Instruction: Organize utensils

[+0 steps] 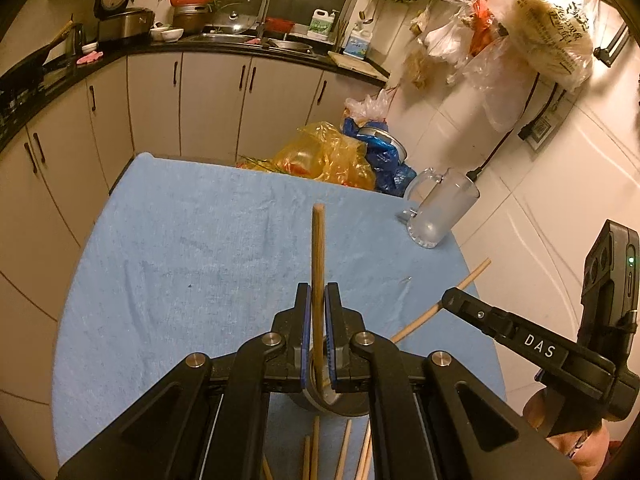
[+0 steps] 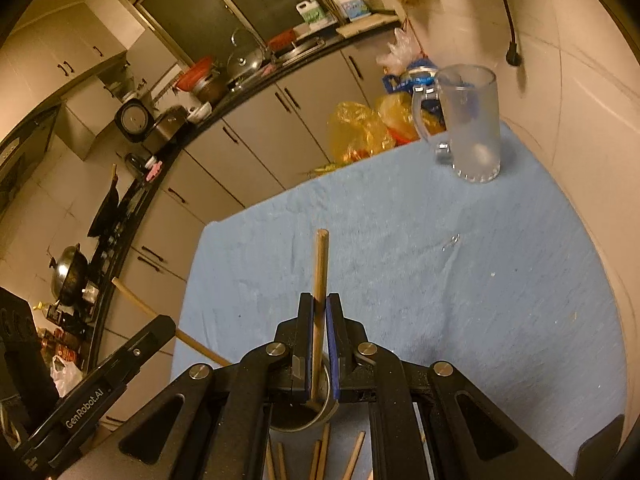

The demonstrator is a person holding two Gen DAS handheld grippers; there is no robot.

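Two tongs, left [image 1: 318, 300] and right [image 2: 319, 312], each clamp one chopstick [image 1: 318, 248].

loose chopsticks [image 1: 344, 456] cut off below, cup [image 2: 300, 420] half hidden

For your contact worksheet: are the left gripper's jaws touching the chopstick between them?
Touching. The left wrist view shows the left gripper with both jaws pressed flat against the chopstick, no gap either side.

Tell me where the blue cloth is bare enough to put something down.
Bare: the blue cloth from its left edge across the middle to the glass mug at the far right. Crowded: the near edge, with the metal cup and loose chopsticks under both claws.
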